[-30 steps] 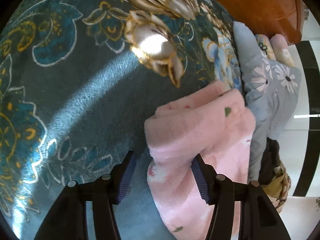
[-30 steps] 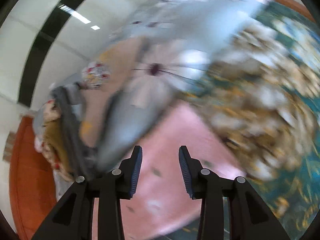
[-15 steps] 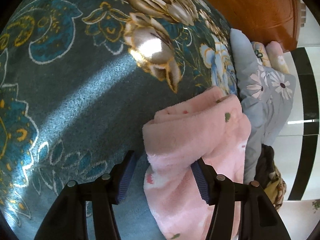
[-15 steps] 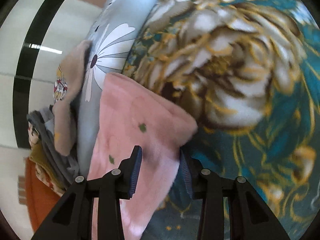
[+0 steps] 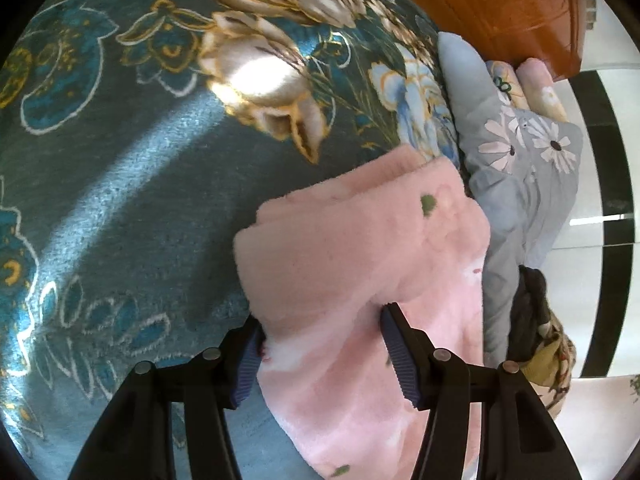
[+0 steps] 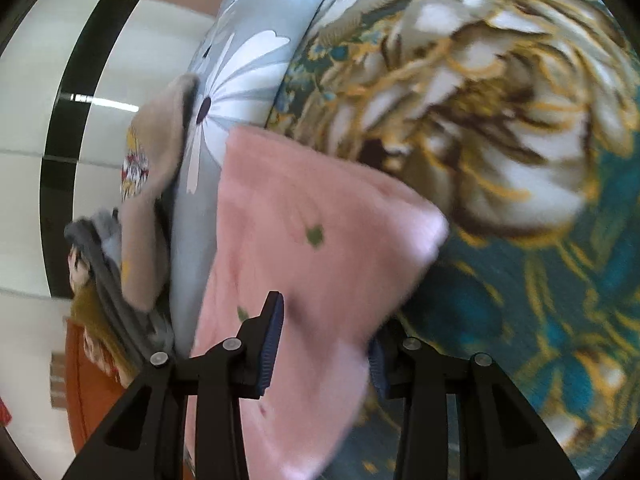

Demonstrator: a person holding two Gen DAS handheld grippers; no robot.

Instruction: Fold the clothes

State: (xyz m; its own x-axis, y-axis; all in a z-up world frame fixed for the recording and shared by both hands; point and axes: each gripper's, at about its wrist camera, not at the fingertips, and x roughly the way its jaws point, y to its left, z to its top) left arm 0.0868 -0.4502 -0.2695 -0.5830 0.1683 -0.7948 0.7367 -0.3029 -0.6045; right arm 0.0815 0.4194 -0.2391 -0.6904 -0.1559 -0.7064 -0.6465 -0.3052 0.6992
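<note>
— Since both your tools straddle it, where does the pink fleece garment (image 5: pixel 360 248) lie?

— Right between the fingers. Your left gripper (image 5: pixel 320 356) stands spread wide, its pads either side of a thick folded bundle, not pinching. Your right gripper (image 6: pixel 324 344) also looks parted around the fleece (image 6: pixel 296 248), though blur hides real contact.

— Which way does it run?

— Forward, away from each tool, along the edge of the floral blanket (image 5: pixel 120 160). Beyond sits a grey daisy pillow (image 5: pixel 520 184), then a heap of other clothes (image 6: pixel 104 264).

— Nearer hand?

— Both equally close, I judge.
</note>
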